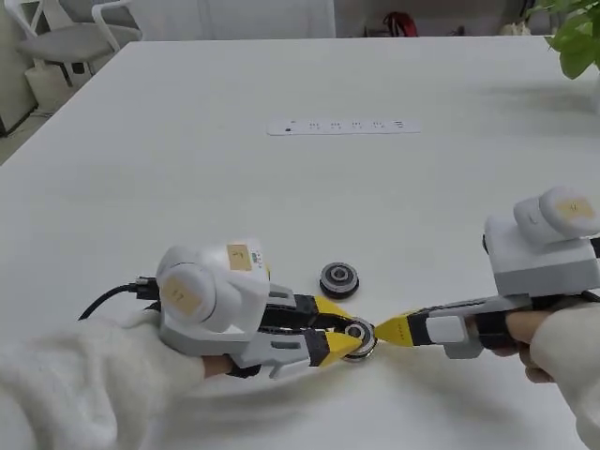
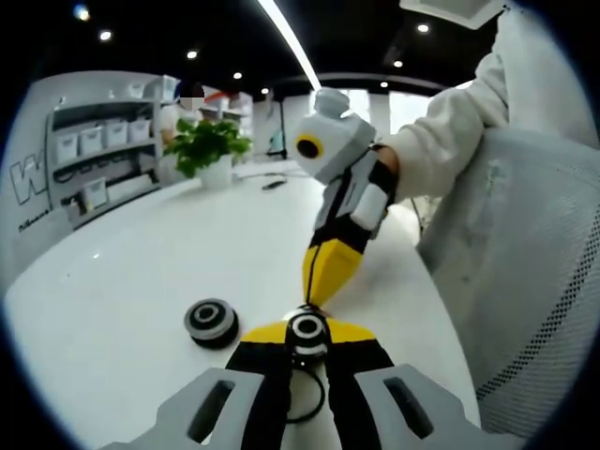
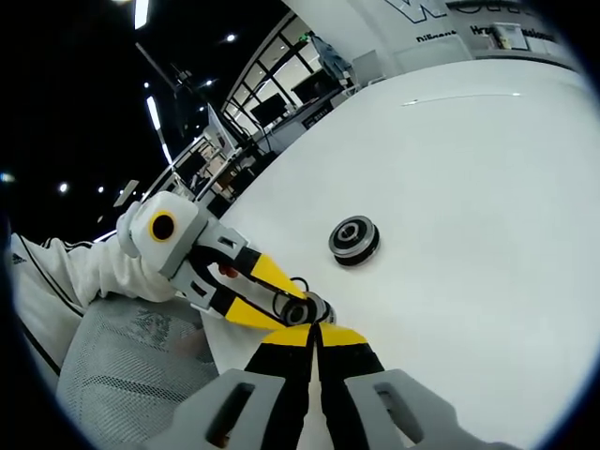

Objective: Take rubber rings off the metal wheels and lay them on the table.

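We clamp the metal wheel [image 2: 307, 328] in the left hand-held gripper [image 1: 349, 336] to steady it. Directly opposite, the right hand-held gripper [image 3: 319, 330], jaws pinched narrow, meets the rubber ring [image 2: 307, 313] to peel it.

An open-plan office or showroom-like workspace is being shown. A broad white table [image 1: 187, 150] with a white power strip [image 1: 342, 126] lying on it is being used as the bench, and a white chair [image 1: 70, 37] is being kept at its far corner. White bins [image 2: 80, 142] are being stored on open wall shelving [image 2: 108, 192], a potted plant [image 2: 208, 145] is being displayed at the table's end, and the room is being lit by a ceiling strip light [image 2: 291, 42] and recessed spots [image 2: 105, 35]. Glass partitions [image 3: 281, 98] and large wall lettering [image 2: 23, 178] are being seen behind.
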`<state>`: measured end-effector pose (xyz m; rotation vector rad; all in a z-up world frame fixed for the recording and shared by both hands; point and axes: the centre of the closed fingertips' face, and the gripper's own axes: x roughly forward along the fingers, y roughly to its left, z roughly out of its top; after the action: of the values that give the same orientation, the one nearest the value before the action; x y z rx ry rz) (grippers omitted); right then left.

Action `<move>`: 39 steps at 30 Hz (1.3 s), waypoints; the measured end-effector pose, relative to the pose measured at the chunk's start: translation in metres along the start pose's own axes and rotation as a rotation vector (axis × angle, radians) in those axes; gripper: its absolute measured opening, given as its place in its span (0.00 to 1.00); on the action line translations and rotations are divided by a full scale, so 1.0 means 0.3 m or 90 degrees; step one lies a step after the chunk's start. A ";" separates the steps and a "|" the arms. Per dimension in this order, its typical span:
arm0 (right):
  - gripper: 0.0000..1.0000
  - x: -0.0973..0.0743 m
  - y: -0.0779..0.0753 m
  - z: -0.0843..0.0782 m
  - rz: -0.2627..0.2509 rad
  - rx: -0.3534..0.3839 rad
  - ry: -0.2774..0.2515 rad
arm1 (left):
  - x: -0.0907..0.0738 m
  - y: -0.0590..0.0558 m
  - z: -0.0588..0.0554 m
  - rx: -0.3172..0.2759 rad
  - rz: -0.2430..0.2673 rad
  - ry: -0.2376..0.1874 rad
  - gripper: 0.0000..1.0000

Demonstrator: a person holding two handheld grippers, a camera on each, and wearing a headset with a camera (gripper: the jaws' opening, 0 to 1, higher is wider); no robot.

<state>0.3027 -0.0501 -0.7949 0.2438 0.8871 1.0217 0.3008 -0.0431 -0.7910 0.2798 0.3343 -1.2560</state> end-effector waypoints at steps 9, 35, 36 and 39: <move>0.00 0.002 0.010 0.004 0.005 -0.003 0.000 | -0.002 0.002 -0.004 -0.001 -0.002 -0.003 0.14; 0.00 0.004 0.033 0.016 0.027 -0.006 -0.010 | -0.005 0.002 -0.004 -0.008 -0.004 -0.008 0.14; 0.00 0.004 0.034 0.016 0.028 -0.006 -0.010 | -0.004 0.001 -0.004 -0.008 -0.004 -0.008 0.14; 0.00 0.006 0.043 0.018 0.035 -0.008 -0.012 | -0.005 -0.001 -0.004 -0.007 -0.004 -0.008 0.14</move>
<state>0.2989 -0.0407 -0.7852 0.2681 0.8611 1.0743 0.3000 -0.0416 -0.7914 0.2614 0.3313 -1.2614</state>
